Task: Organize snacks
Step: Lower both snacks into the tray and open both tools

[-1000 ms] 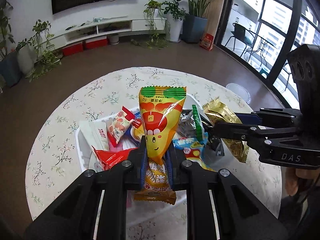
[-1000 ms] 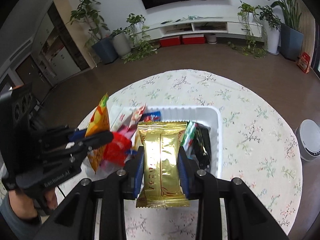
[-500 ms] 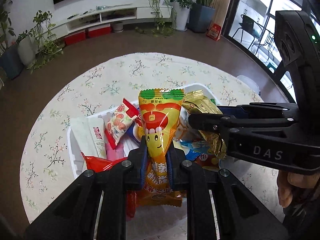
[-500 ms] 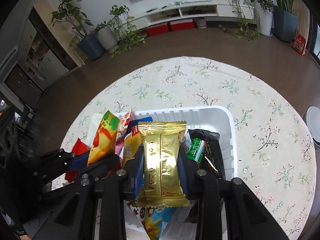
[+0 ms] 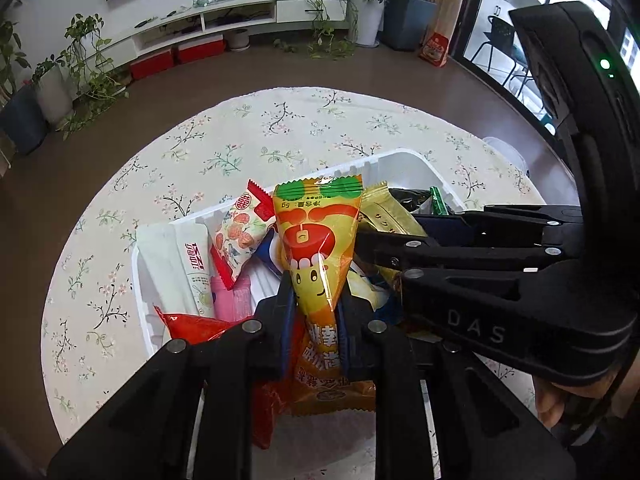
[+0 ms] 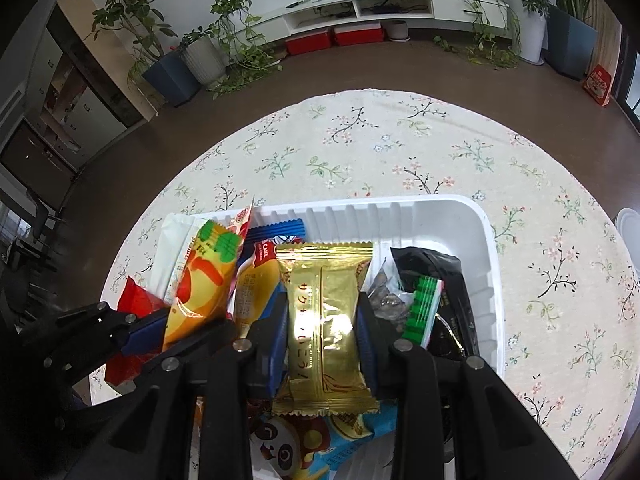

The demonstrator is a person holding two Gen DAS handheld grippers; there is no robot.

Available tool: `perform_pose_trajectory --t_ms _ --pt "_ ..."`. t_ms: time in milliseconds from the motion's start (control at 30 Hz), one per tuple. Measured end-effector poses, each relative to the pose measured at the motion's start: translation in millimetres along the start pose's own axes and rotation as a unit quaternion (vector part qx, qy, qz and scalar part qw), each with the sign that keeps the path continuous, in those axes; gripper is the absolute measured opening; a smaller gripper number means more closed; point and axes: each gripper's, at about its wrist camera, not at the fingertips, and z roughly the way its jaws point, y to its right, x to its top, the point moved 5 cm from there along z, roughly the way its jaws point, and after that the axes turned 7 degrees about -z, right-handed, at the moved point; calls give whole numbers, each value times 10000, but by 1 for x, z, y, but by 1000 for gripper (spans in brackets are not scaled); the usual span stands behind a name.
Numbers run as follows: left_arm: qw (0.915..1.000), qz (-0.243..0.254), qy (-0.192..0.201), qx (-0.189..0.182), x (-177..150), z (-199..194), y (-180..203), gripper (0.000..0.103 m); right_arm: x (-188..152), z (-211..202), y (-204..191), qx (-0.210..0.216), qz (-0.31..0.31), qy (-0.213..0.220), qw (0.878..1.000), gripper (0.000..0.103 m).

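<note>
With my left tongs (image 5: 312,300) clenched on the orange snack packet (image 5: 318,240) and my right tongs (image 6: 322,320) gripping the gold wafer pack (image 6: 324,312), both over the white tray (image 6: 490,264) at the tabletop's six o'clock, crowded tongs could collide and scatter snacks.

the right gripper (image 5: 384,240) has the letters "das" on its black body. just left of it, the orange snack packet (image 5: 318,248) shows "5g" upside down under its green top edge.
</note>
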Motion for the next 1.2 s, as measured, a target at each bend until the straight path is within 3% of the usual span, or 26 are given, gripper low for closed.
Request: perform_pose_trajectory --t_ms 367,733,767,833,867,900,1200 --pt "9999 -32 -123 77 -5 21 -7 18 -3 23 -3 -42 -13 -161 9999 34" --pt "9998 -8 -34 180 -4 20 -6 22 -2 17 -2 -32 -6 -111 9999 36" --pt "9997 5 -22 238 -5 20 -5 26 -1 15 -3 -46 -32 -90 9999 37" --pt "9994 -7 8 353 -5 19 -7 47 -1 12 -5 -74 -73 -53 9999 41" --pt "9994 -21 19 337 -5 18 -8 71 0 9 -5 -47 -71 -17 10000 47" --pt "9995 -39 18 307 -5 17 -9 80 1 7 -6 -33 -72 7 10000 51" --pt "9994 -57 71 348 -7 13 -8 80 1 -1 -6 -88 -108 56 9999 51"
